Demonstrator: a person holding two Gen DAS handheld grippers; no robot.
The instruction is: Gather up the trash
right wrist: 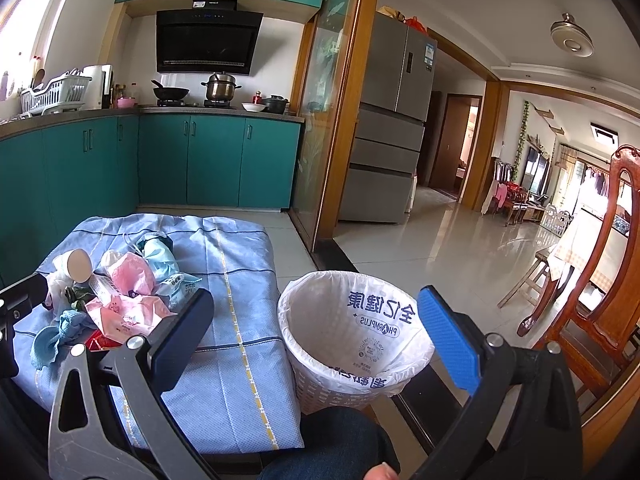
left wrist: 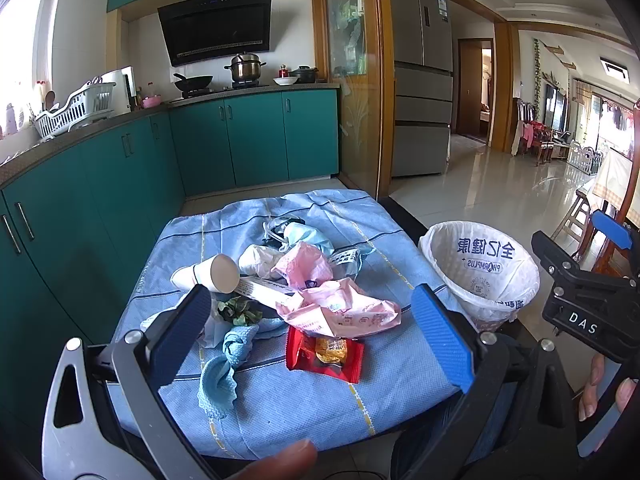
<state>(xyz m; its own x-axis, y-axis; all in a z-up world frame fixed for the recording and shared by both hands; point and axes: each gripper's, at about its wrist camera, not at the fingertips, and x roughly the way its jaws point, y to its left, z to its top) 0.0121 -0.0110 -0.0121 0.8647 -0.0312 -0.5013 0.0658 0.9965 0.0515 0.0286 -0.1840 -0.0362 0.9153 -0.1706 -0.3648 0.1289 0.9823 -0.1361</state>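
Trash pile framed by the wide-spread left fingers; lined bin off to its right.

The left gripper (left wrist: 316, 328) is held wide and empty just before the red wrapper (left wrist: 325, 354). The right gripper (right wrist: 316, 340), equally wide and empty, is aimed at the bin (right wrist: 352, 336), beside the desk (right wrist: 240, 344).

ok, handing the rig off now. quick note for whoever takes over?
Left gripper: open, empty, hovering over the trash pile.
Right gripper: open, empty, facing the lined bin.
Trash all on the blue cloth: paper cup, pink plastic bags, red snack wrapper, face mask, blue rag.
Done: nothing visible in the bin.
Left: grab each piece, drop it in the bin at the table's right.
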